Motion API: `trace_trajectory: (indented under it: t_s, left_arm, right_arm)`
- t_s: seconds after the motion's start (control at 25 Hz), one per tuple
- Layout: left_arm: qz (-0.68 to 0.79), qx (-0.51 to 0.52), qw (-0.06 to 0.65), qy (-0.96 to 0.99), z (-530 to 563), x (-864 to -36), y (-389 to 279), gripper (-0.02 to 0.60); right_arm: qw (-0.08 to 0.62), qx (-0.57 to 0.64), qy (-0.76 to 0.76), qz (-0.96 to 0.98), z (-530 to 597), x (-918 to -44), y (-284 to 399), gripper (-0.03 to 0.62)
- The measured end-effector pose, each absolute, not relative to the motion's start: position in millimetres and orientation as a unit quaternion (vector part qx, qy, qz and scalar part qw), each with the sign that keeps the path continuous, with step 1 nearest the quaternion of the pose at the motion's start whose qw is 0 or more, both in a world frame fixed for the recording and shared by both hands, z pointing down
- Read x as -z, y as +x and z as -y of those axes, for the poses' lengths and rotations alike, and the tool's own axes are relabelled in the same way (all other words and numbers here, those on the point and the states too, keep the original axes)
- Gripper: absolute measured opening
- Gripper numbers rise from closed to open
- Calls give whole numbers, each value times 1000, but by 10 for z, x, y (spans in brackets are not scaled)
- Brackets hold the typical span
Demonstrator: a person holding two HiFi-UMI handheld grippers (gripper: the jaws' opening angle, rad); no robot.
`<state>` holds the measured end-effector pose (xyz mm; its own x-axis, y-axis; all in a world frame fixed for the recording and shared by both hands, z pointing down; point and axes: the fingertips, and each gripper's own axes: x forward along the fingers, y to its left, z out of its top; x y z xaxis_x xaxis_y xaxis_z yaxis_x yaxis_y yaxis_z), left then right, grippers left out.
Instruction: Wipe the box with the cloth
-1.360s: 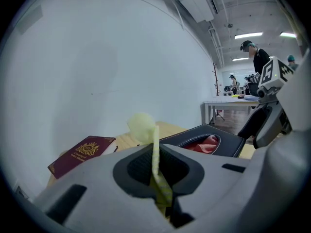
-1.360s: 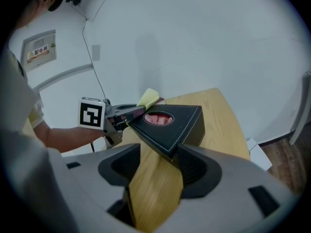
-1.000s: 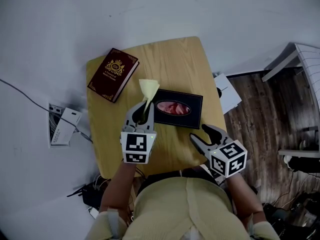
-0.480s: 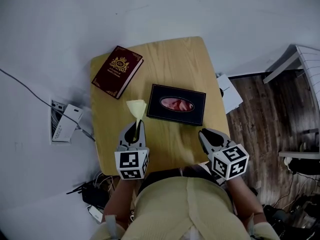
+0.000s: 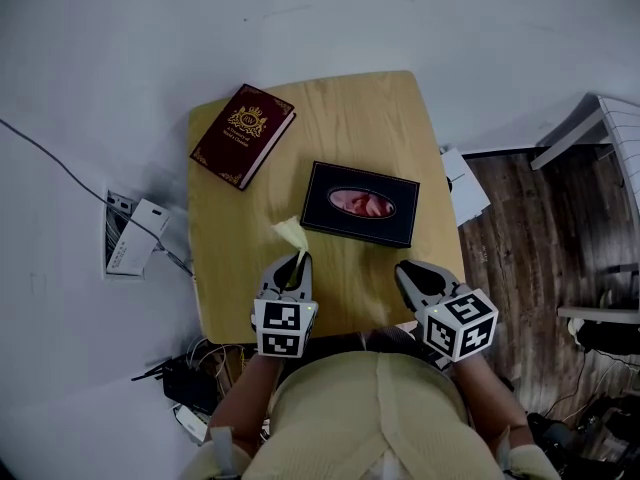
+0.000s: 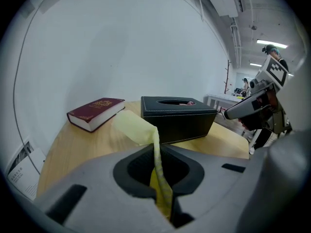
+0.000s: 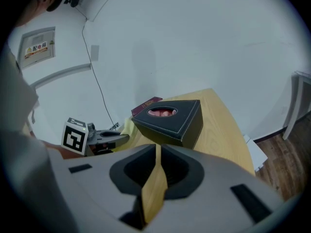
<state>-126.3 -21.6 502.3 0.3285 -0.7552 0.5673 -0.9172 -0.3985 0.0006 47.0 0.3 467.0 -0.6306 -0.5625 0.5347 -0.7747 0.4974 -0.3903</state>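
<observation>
A black tissue box (image 5: 360, 204) with an oval opening lies in the middle of the small wooden table (image 5: 350, 108). My left gripper (image 5: 290, 260) hovers near the table's front left, just short of the box's left corner, shut on a pale yellow cloth (image 5: 290, 233) whose free end sticks up and forward. The left gripper view shows the cloth (image 6: 133, 127) pinched between the jaws with the box (image 6: 177, 118) ahead. My right gripper (image 5: 412, 271) stays at the front right. Its jaws have just been closing, with nothing between them.
A dark red book (image 5: 243, 134) lies at the table's far left corner. On the floor are a white box (image 5: 130, 248) with cables at the left and a white sheet (image 5: 465, 183) at the right. A pale frame (image 5: 600, 118) stands at the far right.
My left gripper has pulled back from the box toward the table's front edge and sunk, cloth still in it. The right gripper's jaws have gone from wide open to shut.
</observation>
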Motion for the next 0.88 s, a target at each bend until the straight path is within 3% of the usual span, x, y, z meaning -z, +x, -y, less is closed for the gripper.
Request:
trace_trajectory:
  t_s: [0.88]
  left_arm:
    - [323,-289,166,886,192,-5285,79,29]
  right_arm:
    - [156,-325,422,832,-30,-4697,766,51]
